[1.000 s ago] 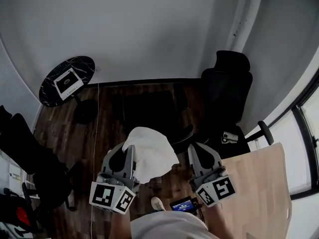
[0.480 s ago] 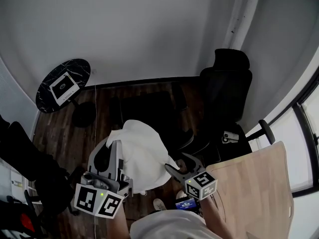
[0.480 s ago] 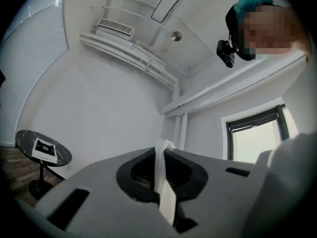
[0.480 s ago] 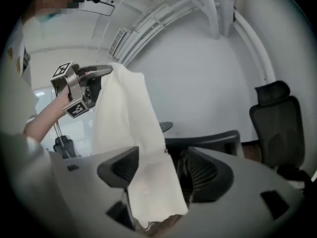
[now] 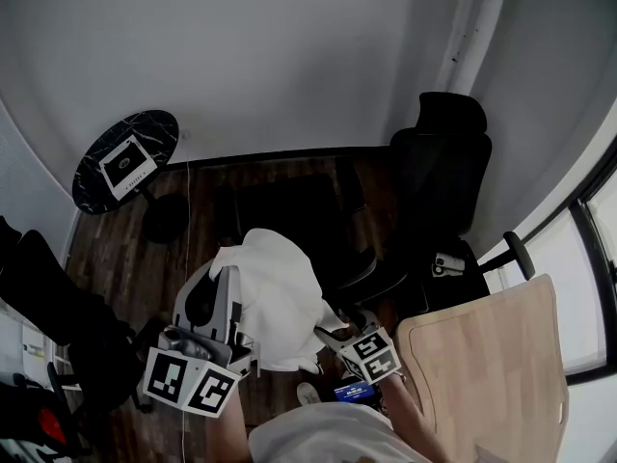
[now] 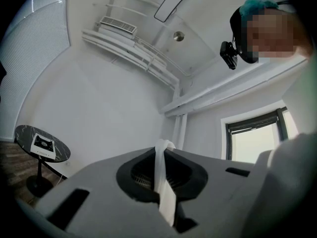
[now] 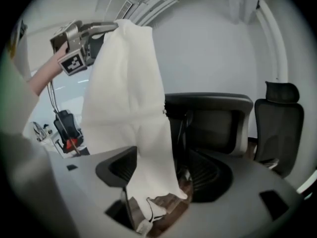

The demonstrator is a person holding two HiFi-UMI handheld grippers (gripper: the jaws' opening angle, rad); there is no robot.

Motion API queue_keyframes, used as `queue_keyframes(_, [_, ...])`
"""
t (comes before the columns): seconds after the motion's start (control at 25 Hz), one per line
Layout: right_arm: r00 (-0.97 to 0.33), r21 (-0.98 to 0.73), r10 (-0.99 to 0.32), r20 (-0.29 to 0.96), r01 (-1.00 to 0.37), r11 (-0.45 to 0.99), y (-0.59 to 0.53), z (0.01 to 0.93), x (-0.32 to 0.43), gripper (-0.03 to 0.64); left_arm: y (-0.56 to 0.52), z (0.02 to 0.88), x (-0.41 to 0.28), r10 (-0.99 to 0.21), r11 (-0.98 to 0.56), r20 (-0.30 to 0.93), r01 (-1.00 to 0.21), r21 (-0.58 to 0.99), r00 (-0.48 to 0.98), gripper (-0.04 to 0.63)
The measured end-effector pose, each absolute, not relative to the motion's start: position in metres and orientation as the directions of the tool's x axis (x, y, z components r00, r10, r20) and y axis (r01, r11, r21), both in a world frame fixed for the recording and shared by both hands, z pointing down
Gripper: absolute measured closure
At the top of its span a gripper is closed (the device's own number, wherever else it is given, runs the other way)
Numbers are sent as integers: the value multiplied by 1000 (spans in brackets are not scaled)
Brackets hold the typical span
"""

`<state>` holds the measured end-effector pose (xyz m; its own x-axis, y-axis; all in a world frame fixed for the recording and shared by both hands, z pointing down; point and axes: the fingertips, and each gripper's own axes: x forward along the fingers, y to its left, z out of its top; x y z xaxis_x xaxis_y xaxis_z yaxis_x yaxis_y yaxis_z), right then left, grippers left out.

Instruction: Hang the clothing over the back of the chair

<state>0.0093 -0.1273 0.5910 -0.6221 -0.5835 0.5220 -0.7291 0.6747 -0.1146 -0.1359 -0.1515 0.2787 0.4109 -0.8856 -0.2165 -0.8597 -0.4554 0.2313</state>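
Dark floor (image 5: 125,249), head view — left gripper (image 5: 224,280) holds white clothing (image 5: 275,297) before black chair (image 5: 289,210). Left gripper view: jaws clamped on a fold. Right gripper view: right gripper (image 7: 161,182) jaws opening, hem between, ungripped — I'd pinch it next, then drape.

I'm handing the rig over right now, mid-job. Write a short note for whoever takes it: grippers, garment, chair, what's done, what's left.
Left gripper: shut on a fold of the white garment, holding it up.
Right gripper: lower down, jaws opening; the garment's lower end hangs between them, not pinched.
Office chair: straight ahead, beyond the garment; garment not on it yet.
Done: garment lifted and hanging free.
Left: probably grip the lower end, carry the garment over the chair back, drape it, release both.
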Motion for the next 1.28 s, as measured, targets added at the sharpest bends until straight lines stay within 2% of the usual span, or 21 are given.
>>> queue_keyframes(0.08, [-573, -59, -614, 543, -755, 653, -127, 595, 14, 302, -149, 278, -134, -882, -463, -216, -855, 233, 419, 571])
queue_keyframes(0.28, [-536, -46, -637, 554, -784, 620, -125, 610, 23, 307, -145, 276, -126, -860, -507, -230, -815, 280, 456, 571])
queue_keyframes(0.36, [-534, -14, -647, 544, -777, 629, -125, 606, 19, 439, -144, 277, -121, -853, -519, -228, -808, 278, 469, 571])
queue_keyframes(0.44, [-535, -8, -646, 545, -773, 634, -123, 604, 16, 484, -142, 277, -119, -849, -526, -229, -804, 278, 476, 571])
queue_keyframes(0.56, [-535, -26, -655, 534, -784, 620, -123, 601, 22, 517, -140, 278, -121, -848, -527, -229, -803, 277, 478, 571])
queue_keyframes(0.64, [-519, -27, -686, 510, -807, 590, -122, 589, 34, 594, -139, 280, -124, -851, -523, -226, -805, 281, 474, 571])
queue_keyframes(1.04, [-456, -27, -860, 230, -886, 462, -135, 462, 68, 595, -140, 300, -167, -894, -447, -194, -845, 295, 405, 571])
queue_keyframes(1.28, [-395, -10, -919, 17, -919, 395, -138, 360, 95, 595, -131, 288, -187, -887, -453, -246, -840, 299, 391, 571])
